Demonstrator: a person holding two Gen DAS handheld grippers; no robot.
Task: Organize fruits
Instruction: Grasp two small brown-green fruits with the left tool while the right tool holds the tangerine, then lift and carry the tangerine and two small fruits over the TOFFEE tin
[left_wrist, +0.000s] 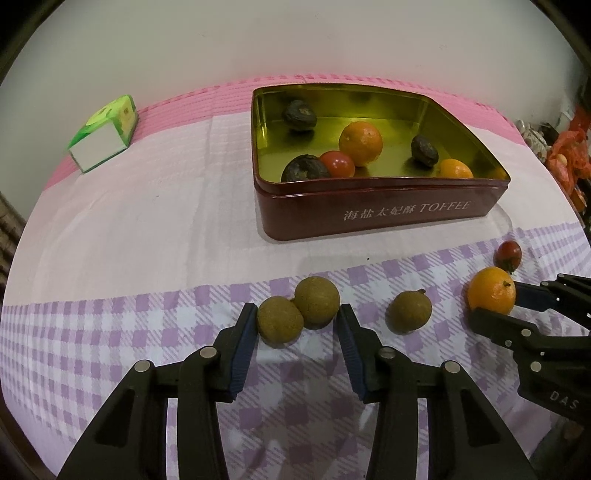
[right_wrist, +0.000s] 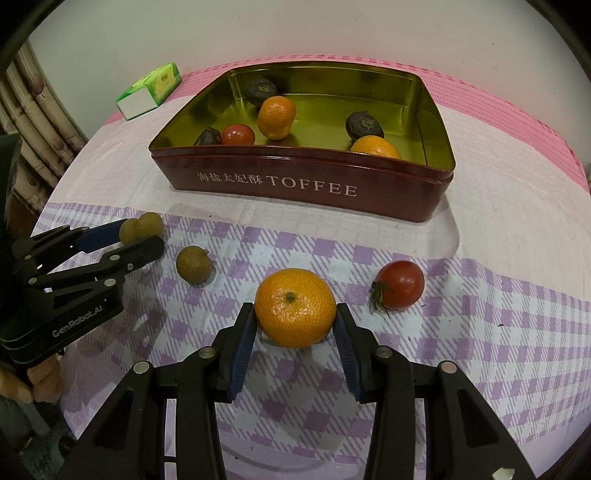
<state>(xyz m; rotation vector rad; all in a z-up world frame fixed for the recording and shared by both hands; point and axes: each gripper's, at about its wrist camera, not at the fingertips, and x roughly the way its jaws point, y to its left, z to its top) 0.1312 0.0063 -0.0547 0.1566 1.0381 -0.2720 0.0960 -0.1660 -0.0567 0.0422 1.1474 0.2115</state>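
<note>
The right gripper (right_wrist: 295, 325) is set around a tangerine (right_wrist: 294, 307), both pads touching its sides, seemingly closed on it for lifting. The left gripper (left_wrist: 297, 325) is held wide apart around two touching longans (left_wrist: 298, 312), gripped by neither pad yet. A third longan (left_wrist: 408, 311) and a tomato (right_wrist: 400, 284) lie near the tablecloth's (right_wrist: 498, 332) front edge. Behind, the red tin (right_wrist: 306, 184), marked "TOFFEE" after Chinese characters, is partly filled with fruit, presumably the collecting place.

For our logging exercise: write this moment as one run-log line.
left gripper: open around two longans | right gripper: shut on orange | tin: partly filled
</note>
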